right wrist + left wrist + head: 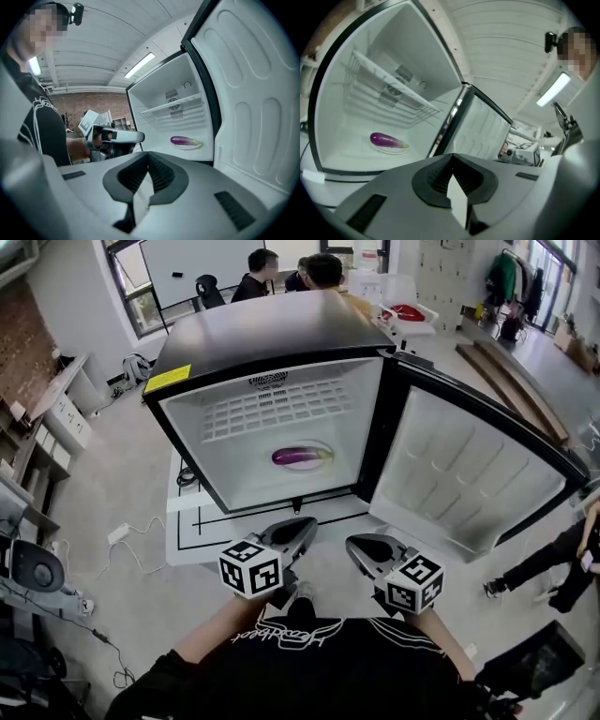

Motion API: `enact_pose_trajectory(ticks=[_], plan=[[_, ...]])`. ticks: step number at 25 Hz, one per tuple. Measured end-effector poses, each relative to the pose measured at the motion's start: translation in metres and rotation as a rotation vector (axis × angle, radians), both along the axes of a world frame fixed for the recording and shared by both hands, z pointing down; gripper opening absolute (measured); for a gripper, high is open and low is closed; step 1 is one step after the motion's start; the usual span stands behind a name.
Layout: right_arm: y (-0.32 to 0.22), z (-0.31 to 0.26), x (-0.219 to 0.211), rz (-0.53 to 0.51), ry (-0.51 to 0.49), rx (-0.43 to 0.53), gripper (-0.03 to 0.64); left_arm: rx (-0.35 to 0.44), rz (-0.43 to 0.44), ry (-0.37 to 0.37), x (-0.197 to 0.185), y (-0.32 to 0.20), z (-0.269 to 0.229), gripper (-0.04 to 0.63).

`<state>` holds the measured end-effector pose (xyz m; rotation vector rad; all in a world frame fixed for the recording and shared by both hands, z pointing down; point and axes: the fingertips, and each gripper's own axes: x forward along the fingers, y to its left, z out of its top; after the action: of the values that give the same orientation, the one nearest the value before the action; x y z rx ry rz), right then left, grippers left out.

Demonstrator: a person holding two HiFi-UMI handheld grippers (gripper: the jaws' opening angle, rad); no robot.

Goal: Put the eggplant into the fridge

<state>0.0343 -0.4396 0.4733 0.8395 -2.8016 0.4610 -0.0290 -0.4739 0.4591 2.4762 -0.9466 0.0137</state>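
A purple eggplant (302, 457) lies on a small white plate (325, 448) on the floor of the open fridge (272, 334). It also shows in the left gripper view, eggplant (386, 139) on plate (392, 150), and in the right gripper view as eggplant (184, 140). My left gripper (300, 531) is outside the fridge, close to my chest, shut with nothing in it; its pads meet (451, 174). My right gripper (362, 547) hovers beside it, also shut and empty (147, 172). Both point toward the fridge opening.
The fridge door (469, 474) stands swung wide to the right. A wire shelf (281, 409) sits above the eggplant. The fridge rests on a white board with black lines (202, 521). Cables (127, 535) trail on the floor at left. People sit behind the fridge (258, 273).
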Motion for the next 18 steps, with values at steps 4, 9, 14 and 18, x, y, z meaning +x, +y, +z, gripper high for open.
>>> enact_pose_trajectory(ticks=[4, 9, 14, 18], plan=[[0.041, -0.009, -0.002, -0.059, -0.008, 0.008, 0.008, 0.133, 0.129, -0.118, 0.020, 0.060, -0.014, 0.008], [0.073, -0.019, 0.001, -0.083, -0.027, 0.039, 0.008, 0.149, 0.204, -0.113, 0.028, 0.106, -0.021, 0.008], [0.093, -0.021, 0.009, -0.070, -0.034, 0.055, 0.008, 0.202, 0.213, -0.167, 0.027, 0.129, -0.024, 0.008], [0.111, -0.020, 0.009, -0.054, -0.033, 0.051, 0.008, 0.171, 0.231, -0.105, 0.027, 0.145, -0.024, 0.008]])
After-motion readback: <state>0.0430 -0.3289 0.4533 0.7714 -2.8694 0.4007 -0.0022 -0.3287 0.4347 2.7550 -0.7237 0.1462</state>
